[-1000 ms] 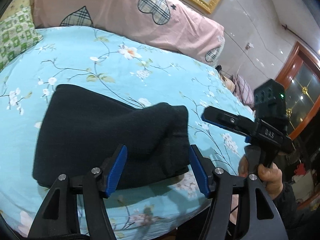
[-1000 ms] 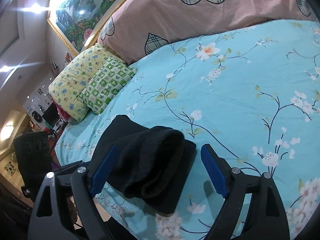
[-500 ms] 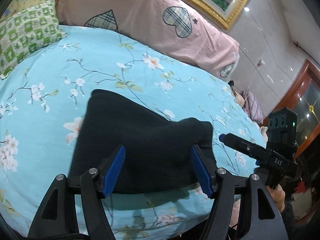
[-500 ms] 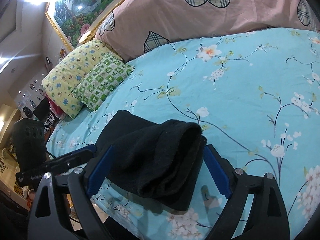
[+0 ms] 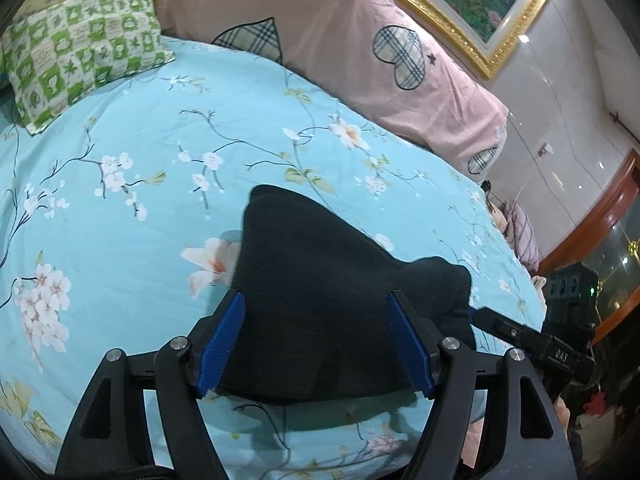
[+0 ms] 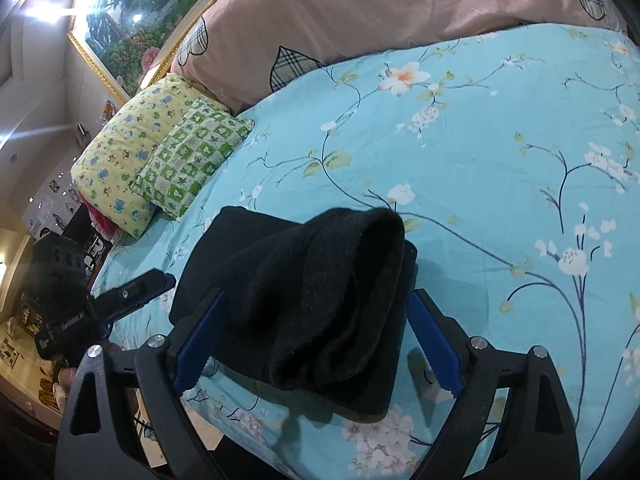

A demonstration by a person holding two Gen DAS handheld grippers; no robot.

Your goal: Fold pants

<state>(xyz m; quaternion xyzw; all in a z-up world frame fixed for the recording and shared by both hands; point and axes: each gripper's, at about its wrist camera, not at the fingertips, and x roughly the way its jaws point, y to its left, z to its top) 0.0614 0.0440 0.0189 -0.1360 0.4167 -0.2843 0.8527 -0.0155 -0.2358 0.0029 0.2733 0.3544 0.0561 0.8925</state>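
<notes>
The black pants (image 5: pixel 320 280) lie folded into a thick bundle near the front edge of the blue floral bed sheet (image 5: pixel 160 160). My left gripper (image 5: pixel 318 344) straddles their near edge and its jaws are opening, with the cloth between the blue pads. From the other end, my right gripper (image 6: pixel 314 344) stands open around the rolled top layer of the pants (image 6: pixel 312 280); its right pad is clear of the cloth. Each gripper's dark finger shows at the side of the other's view.
A pink quilt with plaid hearts (image 5: pixel 340 52) runs along the back of the bed. A green checked pillow (image 6: pixel 192 160) and a yellow pillow (image 6: pixel 120 168) lie at the left end. The bed's front edge drops off just below the pants.
The left gripper has slid left along the pants' near edge and its jaws have widened. The right gripper has come a little closer over the bundle.
</notes>
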